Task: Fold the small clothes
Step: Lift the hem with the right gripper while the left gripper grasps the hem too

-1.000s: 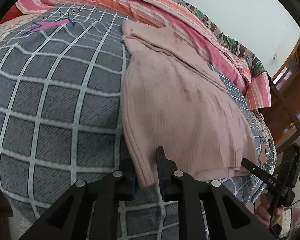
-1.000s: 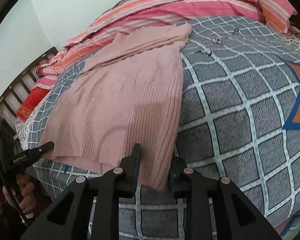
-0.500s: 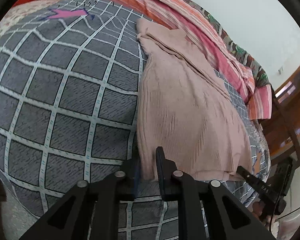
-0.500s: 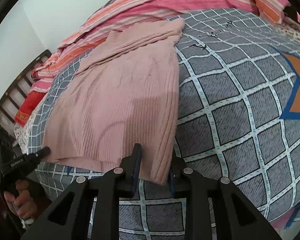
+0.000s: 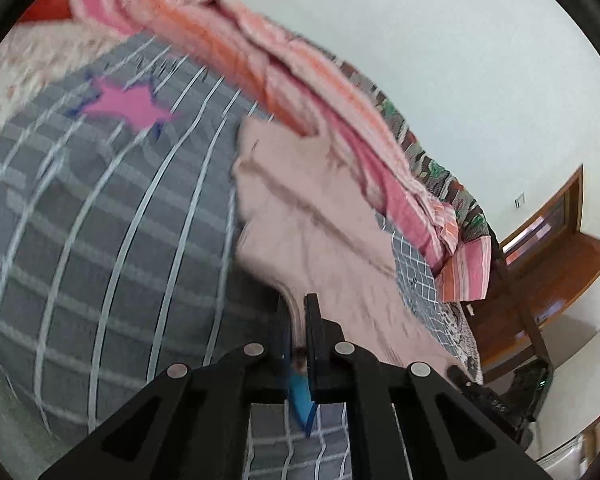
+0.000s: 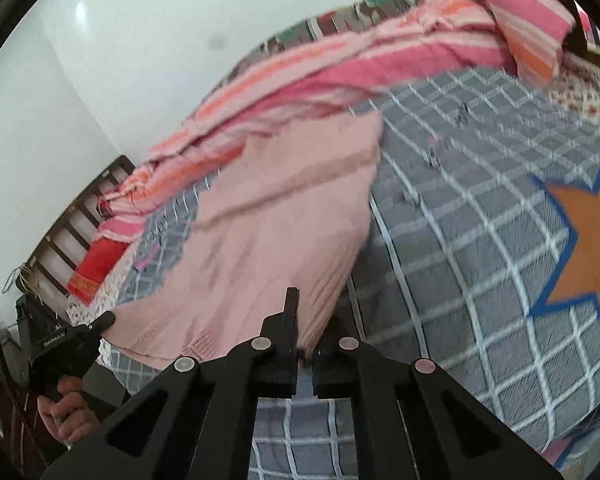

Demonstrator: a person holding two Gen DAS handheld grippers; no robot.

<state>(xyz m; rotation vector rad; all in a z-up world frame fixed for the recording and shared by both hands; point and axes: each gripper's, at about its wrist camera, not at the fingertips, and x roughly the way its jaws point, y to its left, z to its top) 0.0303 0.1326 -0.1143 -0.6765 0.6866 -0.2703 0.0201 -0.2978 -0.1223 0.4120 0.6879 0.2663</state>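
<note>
A pale pink knit sweater [image 5: 320, 216] lies on a grey checked bed cover [image 5: 100, 220]. My left gripper [image 5: 298, 316] is shut on the sweater's near left hem corner and holds it lifted off the cover. My right gripper [image 6: 308, 320] is shut on the sweater's [image 6: 268, 224] near right hem corner, also lifted. The hem sags between the two grippers. The right gripper shows in the left wrist view [image 5: 472, 384], and the left gripper with the hand on it shows in the right wrist view [image 6: 96, 326]. Both views are motion-blurred.
A bunched pink and orange striped blanket [image 5: 284, 64] lies along the far side by the white wall. A pink star [image 5: 128, 104] and an orange star [image 6: 592, 240] are printed on the cover. A wooden headboard [image 6: 72, 216] and wooden furniture [image 5: 560, 264] flank the bed.
Both grippers have lifted the hem corners off the cover and carried them forward toward the far end. The near part of the sweater has risen and bunched.
</note>
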